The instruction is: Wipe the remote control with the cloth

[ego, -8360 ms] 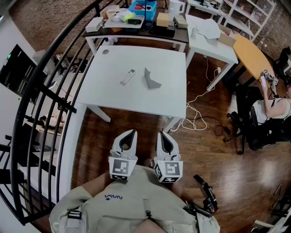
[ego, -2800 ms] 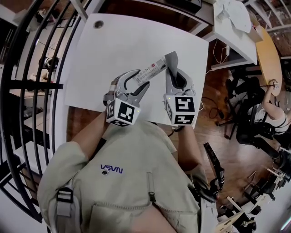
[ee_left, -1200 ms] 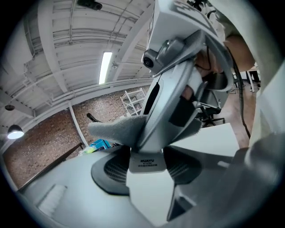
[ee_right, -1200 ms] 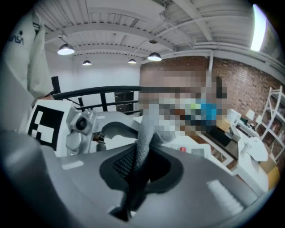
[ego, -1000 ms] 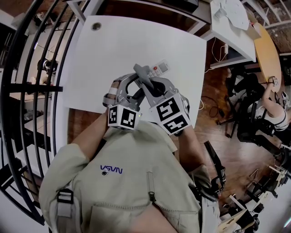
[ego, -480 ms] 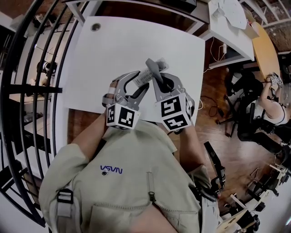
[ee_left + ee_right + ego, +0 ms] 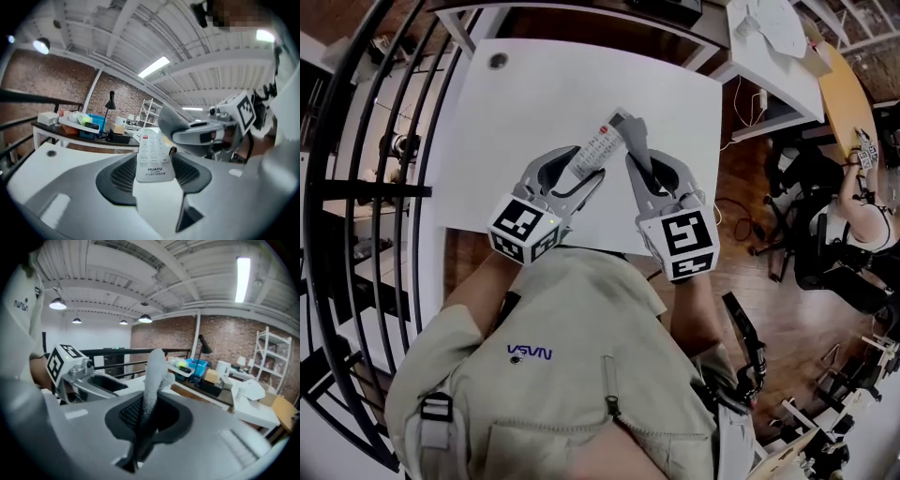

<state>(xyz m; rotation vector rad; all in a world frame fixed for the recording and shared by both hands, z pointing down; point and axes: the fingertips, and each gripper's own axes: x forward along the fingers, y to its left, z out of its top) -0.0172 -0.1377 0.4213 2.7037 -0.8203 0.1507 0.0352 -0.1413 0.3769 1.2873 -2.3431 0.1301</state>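
A white remote (image 7: 596, 146) is held up over the white table (image 7: 525, 84), its near end clamped between the pads of my left gripper (image 7: 577, 172). In the left gripper view the remote (image 7: 152, 157) lies keypad up between the jaws of the left gripper (image 7: 152, 174). My right gripper (image 7: 641, 161) is shut on a grey cloth (image 7: 634, 139), whose free end stands by the right side of the remote's far end. In the right gripper view the cloth (image 7: 153, 378) sticks up from the right gripper (image 7: 147, 420), with the left gripper (image 7: 89, 378) at the left.
A black railing (image 7: 356, 141) runs along the table's left side. Behind the table stand a cluttered desk (image 7: 79, 124) and another white table (image 7: 769, 37). A person sits on a chair (image 7: 853, 197) at the right, with cables (image 7: 741, 211) on the wooden floor.
The left gripper has rolled, so its marker cube now faces up and left. Both grippers have risen a little. The cloth has slid off across the remote to its far end's right side.
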